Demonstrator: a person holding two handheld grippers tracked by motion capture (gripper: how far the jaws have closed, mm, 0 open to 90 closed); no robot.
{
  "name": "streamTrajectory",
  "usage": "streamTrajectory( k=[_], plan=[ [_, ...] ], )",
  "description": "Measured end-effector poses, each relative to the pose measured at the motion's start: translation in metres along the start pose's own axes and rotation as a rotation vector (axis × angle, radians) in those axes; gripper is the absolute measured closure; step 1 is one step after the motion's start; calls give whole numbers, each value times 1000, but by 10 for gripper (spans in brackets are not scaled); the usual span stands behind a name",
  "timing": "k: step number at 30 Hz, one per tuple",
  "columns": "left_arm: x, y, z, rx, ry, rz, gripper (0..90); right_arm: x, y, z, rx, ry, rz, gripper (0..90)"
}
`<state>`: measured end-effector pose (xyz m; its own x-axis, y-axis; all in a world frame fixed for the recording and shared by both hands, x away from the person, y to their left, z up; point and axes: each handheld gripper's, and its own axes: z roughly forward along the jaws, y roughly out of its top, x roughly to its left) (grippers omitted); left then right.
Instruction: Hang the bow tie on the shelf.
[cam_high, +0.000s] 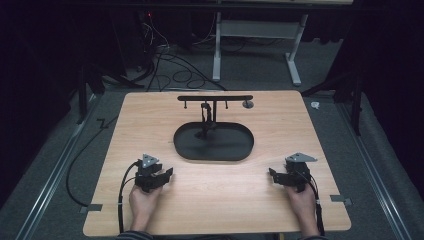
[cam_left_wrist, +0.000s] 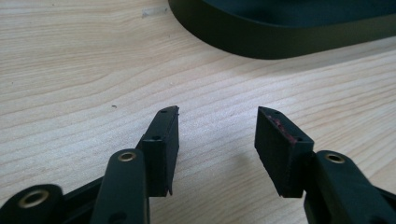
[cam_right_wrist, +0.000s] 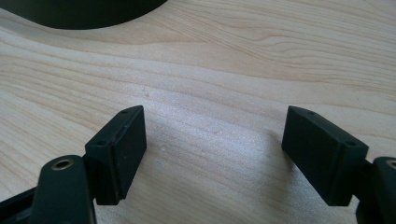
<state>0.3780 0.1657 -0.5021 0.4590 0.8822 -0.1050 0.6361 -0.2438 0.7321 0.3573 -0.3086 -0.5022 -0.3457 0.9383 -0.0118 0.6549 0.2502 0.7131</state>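
A black oval tray lies at the middle of the wooden table, with a black T-shaped stand rising from its far side and a small dark item hanging from it. My left gripper rests low at the front left, held by a hand, jaws apart over bare wood. In the left gripper view its pads have nothing between them, and the tray wall lies ahead. My right gripper rests at the front right, jaws wide, nothing between its pads.
A small grey round disc lies on the table by the stand's right end. Strips of tape mark the table's front corners. Cables and a white desk frame sit on the floor beyond the far edge.
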Motion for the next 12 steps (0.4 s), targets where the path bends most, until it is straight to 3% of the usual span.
streamTrajectory(
  k=[6, 12],
  plan=[
    [-6, -3, 4, -35, 37, 45, 474, 0, 0, 0, 0, 0, 0, 230],
    [-10, -4, 4, -29, 55, 64, 450, 0, 0, 0, 0, 0, 0, 230]
  ],
)
